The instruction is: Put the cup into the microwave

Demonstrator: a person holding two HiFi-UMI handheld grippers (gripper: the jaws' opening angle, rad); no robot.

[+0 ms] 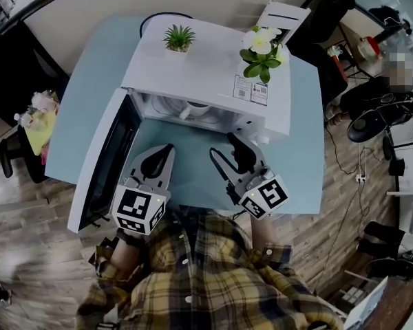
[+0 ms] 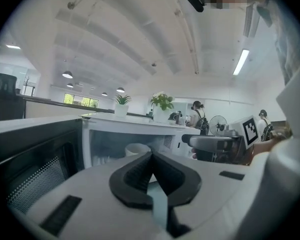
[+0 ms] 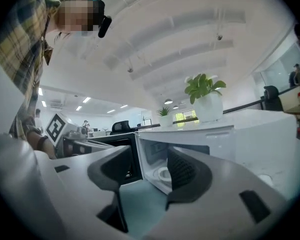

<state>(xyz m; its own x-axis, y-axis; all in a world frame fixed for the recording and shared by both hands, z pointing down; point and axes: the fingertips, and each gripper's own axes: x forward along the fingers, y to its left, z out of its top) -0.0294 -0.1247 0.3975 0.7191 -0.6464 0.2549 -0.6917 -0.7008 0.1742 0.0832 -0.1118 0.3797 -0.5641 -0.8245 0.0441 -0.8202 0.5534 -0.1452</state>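
A white cup stands inside the white microwave, whose door hangs open to the left. The left gripper view also shows the cup within the cavity, and in the right gripper view the cup appears as a small white shape there. In front of the opening, my left gripper is shut and holds nothing. Beside it, my right gripper is open and empty, its fingers framing the cavity. Both grippers hover over the table, clear of the microwave.
The microwave sits on a light blue table. Two potted plants stand on its top. A wooden floor, chairs and cables surround the table. The person's plaid shirt fills the near edge.
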